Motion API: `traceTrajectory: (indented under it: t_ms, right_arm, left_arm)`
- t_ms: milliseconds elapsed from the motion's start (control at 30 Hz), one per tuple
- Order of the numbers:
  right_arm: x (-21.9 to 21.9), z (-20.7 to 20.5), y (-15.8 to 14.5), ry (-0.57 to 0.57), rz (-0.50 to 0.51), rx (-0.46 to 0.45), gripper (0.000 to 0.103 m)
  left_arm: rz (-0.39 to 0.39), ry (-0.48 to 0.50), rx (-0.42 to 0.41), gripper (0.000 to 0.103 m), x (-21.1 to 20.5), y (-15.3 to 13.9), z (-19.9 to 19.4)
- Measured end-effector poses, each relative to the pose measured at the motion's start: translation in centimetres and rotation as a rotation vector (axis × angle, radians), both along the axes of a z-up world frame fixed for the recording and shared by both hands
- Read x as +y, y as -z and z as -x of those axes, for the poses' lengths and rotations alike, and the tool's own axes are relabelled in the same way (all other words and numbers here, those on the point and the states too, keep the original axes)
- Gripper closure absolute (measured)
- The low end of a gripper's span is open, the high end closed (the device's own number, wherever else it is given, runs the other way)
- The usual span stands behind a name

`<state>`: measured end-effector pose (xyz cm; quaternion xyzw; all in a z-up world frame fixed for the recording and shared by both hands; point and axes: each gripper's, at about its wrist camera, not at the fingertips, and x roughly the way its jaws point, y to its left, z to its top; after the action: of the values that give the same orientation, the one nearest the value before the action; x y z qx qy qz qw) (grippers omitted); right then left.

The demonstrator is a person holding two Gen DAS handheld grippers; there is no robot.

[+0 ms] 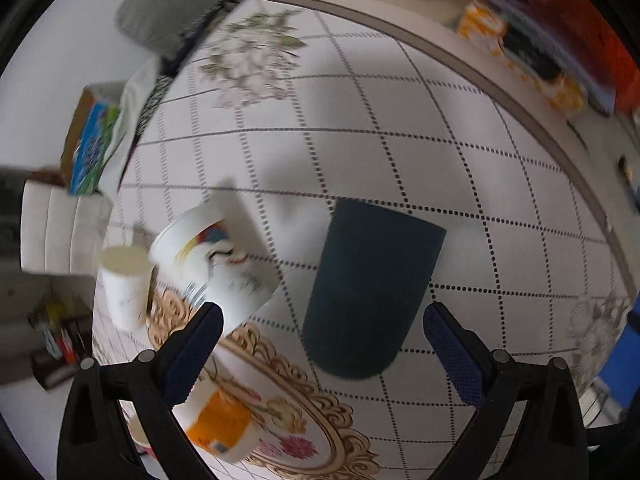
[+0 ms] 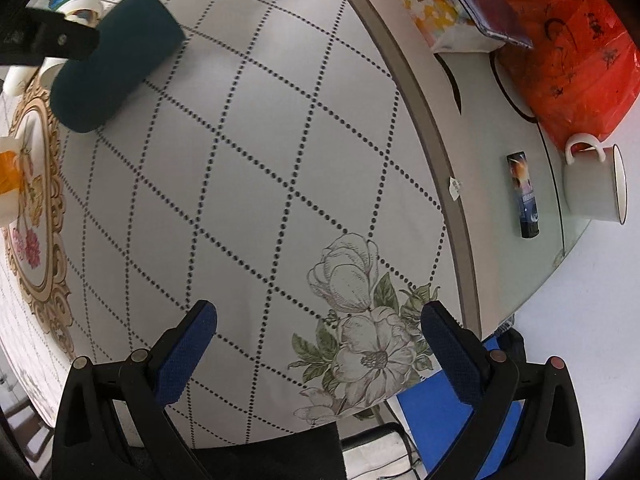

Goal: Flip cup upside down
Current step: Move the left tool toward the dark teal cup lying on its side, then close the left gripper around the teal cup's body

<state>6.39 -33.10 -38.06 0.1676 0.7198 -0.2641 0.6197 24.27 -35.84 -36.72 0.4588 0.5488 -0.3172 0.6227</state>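
Between the open left hand-held gripper (image 1: 322,324) fingers lies the dark cup (image 1: 372,292).

The cup (image 1: 372,292) is dark teal, plain and matte, tapering slightly (no handle shows). In the left wrist view it stands on the dotted-grid cloth just right of centre, its flat end toward 12 o'clock and its rounded end toward 6. In the right wrist view the cup (image 2: 116,56) sits far off at about 10 o'clock, its long axis running from 1 to 7. Whether its mouth faces up or down cannot be told.
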Motion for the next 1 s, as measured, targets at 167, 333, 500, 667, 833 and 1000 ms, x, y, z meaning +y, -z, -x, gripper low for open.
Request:
traceTrajectory:
  t_ms: [167,333,500,667,833,1000]
  right_arm:
    - [-0.3,-0.4,0.9,0.012,-0.014,0.026,0.000]
    - [-0.6,-0.4,1.4,0.017,-0.015,0.043,0.000]
    - [-2.1,0.6,2.5,0.021,-0.023,0.072,0.000]
    - [-2.2,0.9,2.6,0.023,-0.023,0.085,0.000]
    - [-2.2,0.9,2.8,0.016,-0.018,0.111,0.000]
    - [-2.3,1.1,3.1,0.013,-0.023,0.135,0.000]
  left_arm:
    - [-0.053,0.066,0.035,0.000,-1.2,2.5,0.7]
    - [-0.069,0.079,0.071,0.004,-1.7,4.4,0.9]
    - [-0.062,0.081,0.078,0.017,-1.6,5.1,1.0]
    - [-0.057,0.072,0.055,0.033,-1.3,5.4,0.6]
    - [-0.045,0.043,0.033,0.034,-0.8,5.6,0.7]
    - [-0.015,-0.017,0.032,0.034,0.2,4.8,0.4]
